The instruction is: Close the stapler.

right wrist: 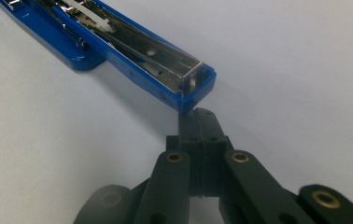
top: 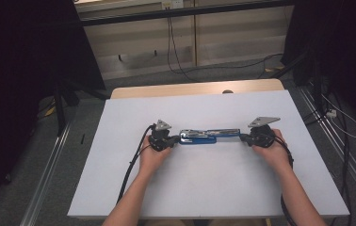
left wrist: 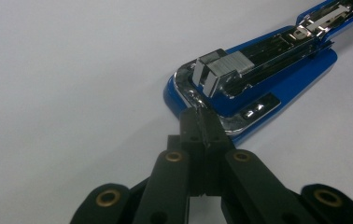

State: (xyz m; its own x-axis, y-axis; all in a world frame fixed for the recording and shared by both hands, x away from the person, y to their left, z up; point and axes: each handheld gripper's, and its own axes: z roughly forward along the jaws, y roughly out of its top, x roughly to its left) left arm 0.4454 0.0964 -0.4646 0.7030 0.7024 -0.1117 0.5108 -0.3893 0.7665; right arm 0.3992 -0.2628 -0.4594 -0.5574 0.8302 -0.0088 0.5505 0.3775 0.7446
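A blue stapler (top: 204, 136) lies folded open flat on the white table, stretched left to right between my two grippers. Its base with the chrome magazine (left wrist: 240, 74) is toward the left, and its long blue arm (right wrist: 132, 51) reaches right. My left gripper (top: 176, 139) is shut, and its tips (left wrist: 201, 122) rest against the rounded chrome rim of the base end with nothing between them. My right gripper (top: 242, 136) is also shut, its tips (right wrist: 198, 115) meeting the blue end of the arm. A hand holds each gripper.
The white tabletop (top: 204, 188) has bare room in front of and behind the stapler. A wooden strip (top: 190, 88) runs along its far edge. Cables (top: 176, 56) lie on the floor beyond, dark curtains hang on both sides, and metal rails (top: 49, 174) flank the table.
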